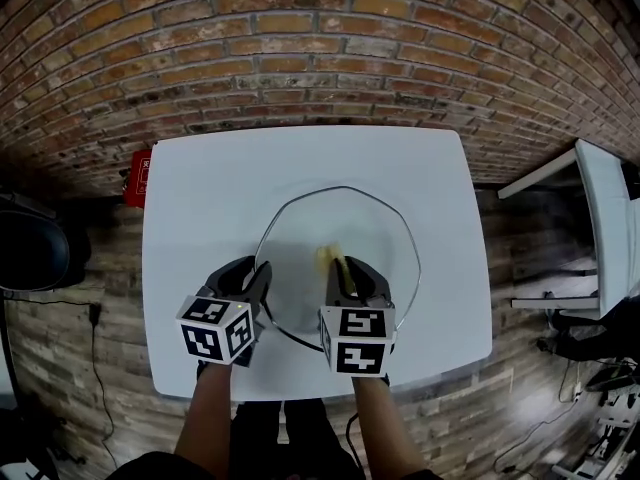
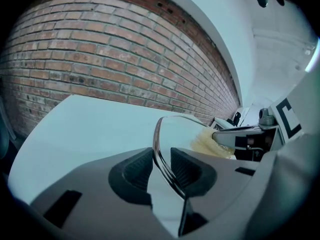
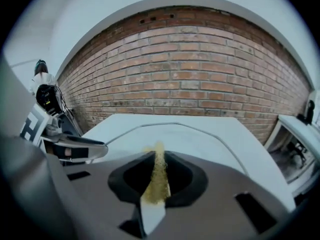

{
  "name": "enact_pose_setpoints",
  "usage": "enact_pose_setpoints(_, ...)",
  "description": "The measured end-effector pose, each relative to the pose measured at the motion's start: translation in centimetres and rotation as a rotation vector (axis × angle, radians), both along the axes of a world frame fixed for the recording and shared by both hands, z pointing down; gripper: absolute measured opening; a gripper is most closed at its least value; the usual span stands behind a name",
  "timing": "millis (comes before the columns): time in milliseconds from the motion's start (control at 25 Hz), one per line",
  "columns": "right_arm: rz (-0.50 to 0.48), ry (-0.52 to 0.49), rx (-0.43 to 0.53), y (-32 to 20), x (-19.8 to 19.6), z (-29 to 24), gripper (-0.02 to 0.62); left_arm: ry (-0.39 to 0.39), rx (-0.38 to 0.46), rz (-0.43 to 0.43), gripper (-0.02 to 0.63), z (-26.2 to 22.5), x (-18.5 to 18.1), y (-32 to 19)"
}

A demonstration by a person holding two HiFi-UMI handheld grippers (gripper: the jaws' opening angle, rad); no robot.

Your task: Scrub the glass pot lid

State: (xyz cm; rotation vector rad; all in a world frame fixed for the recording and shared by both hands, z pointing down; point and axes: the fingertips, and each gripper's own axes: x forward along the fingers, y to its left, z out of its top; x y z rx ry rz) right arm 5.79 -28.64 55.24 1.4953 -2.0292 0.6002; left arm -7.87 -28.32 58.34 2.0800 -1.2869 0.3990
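Observation:
The glass pot lid [image 1: 375, 223], clear with a thin metal rim, lies on the white table [image 1: 220, 178]. My left gripper [image 1: 260, 271] grips its left rim; in the left gripper view the rim [image 2: 159, 134] runs between the two black pads of that gripper [image 2: 161, 156], which close on it. My right gripper [image 1: 345, 265] is shut on a yellow scrubbing pad [image 1: 328, 257] that rests on the glass near the lid's middle. The right gripper view shows the pad [image 3: 159, 176] pinched edge-on in that gripper [image 3: 159, 159], with the lid [image 3: 205, 139] ahead and the left gripper [image 3: 75, 146] at left.
A brick wall [image 1: 320, 48] rises behind the table. A red object [image 1: 138, 176] sits by the table's left edge. A dark chair [image 1: 30, 248] stands at far left and white furniture [image 1: 600, 218] at far right on the wood floor.

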Motion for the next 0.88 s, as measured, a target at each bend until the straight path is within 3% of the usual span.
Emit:
enact_pose_setpoints(400,0.223,0.102,-0.018,0.3,11.6,-0.1,0.058,-0.020,0.006,-0.008,0.112,0.0,0.1,-0.2)
enact_pose_setpoints(520,0.249,0.118,-0.001,0.4,13.2,-1.0,0.058,-0.019,0.005,-0.004,0.112,0.0,0.2,-0.1)
enact_pose_setpoints(680,0.181,0.051,0.046,0.8,9.8,-3.2,0.058,-0.013,0.005,-0.006,0.112,0.1,0.1,0.0)
enact_pose_setpoints(880,-0.049,-0.113,0.025,3.7,-1.5,-4.1,0.058,-0.001,-0.002,-0.009,0.112,0.1,0.0,0.2)
